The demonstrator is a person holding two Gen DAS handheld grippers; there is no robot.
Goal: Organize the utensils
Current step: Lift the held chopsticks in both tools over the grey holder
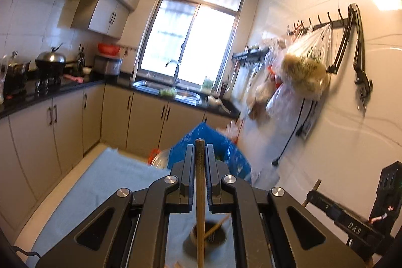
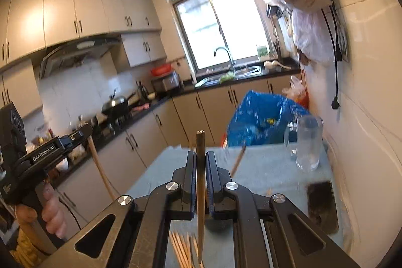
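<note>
Now gripping a single chopstick (image 1: 200, 192) in the left gripper (image 1: 200, 155), jaws nearly closed and pinching the stick at the lower centre of the left wrist view, its dark tip poking up past the pads. Hanging below the jaws, with the lower end reaching toward a small dark holder (image 1: 208, 234) at the bottom centre, another chopstick leaning inside it. Showing a grey cloth (image 1: 100, 182) spread over the table at lower left, and a blue bag (image 1: 201, 140) just behind the fingertips.

Likewise clamping a second chopstick (image 2: 200, 192) in the right gripper (image 2: 200, 157), jaws squeezed fully together on it at the lower centre of the right wrist view, stick standing nearly upright. Lying beneath, at the bottom centre, a loose bundle of chopsticks (image 2: 182, 250) on the cloth. Standing at right of centre, a clear glass mug (image 2: 307, 142), with a dark phone (image 2: 321, 205) lying flat below it, near the table's right edge. Appearing at the left edge of this same view, the other gripper in a hand (image 2: 50, 212), its chopstick slanting downward. Blurring at the far right in both views, plastic bags (image 1: 304, 69) hanging on the tiled wall.
</note>
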